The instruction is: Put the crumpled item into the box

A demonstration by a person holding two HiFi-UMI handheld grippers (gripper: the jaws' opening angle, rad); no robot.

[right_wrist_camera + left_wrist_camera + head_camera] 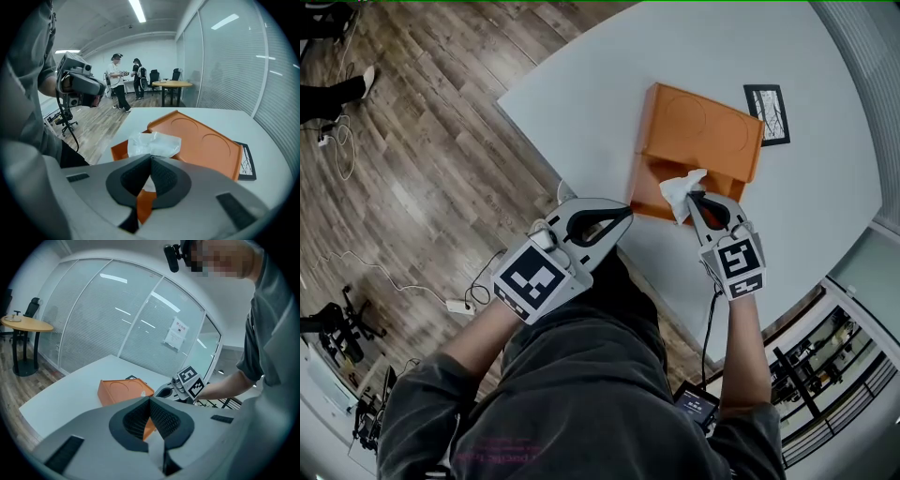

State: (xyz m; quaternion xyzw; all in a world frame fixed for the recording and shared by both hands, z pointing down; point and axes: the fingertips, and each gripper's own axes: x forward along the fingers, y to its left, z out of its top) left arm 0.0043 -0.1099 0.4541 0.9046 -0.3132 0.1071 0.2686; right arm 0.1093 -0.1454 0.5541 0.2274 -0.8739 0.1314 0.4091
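The crumpled item [682, 192] (white, tissue-like) is pinched in the right claw [694, 199]. Most of it bunches up above the pressed-together jaw tips, and a small scrap shows below them in the right gripper view. It hangs over the near, lower part of the orange box [703, 131], whose broad panel with two round impressions lies just behind. I cannot tell whether the item already touches the box.

The left claw [623, 216] is held clear of the box near the person's body. Its jaws are pressed together with nothing between them.

The box sits close to the near edge of the white counter [581, 94], with a small black-framed print [766, 114] just beyond it.

The main risk I see is the release. So light a wad could cling to a jaw pad and lift back out, or drift past the box's low near wall onto the counter or floor. Opening the claw low inside the box would guard against both. A downward push might also nudge the unheld box off the edge.
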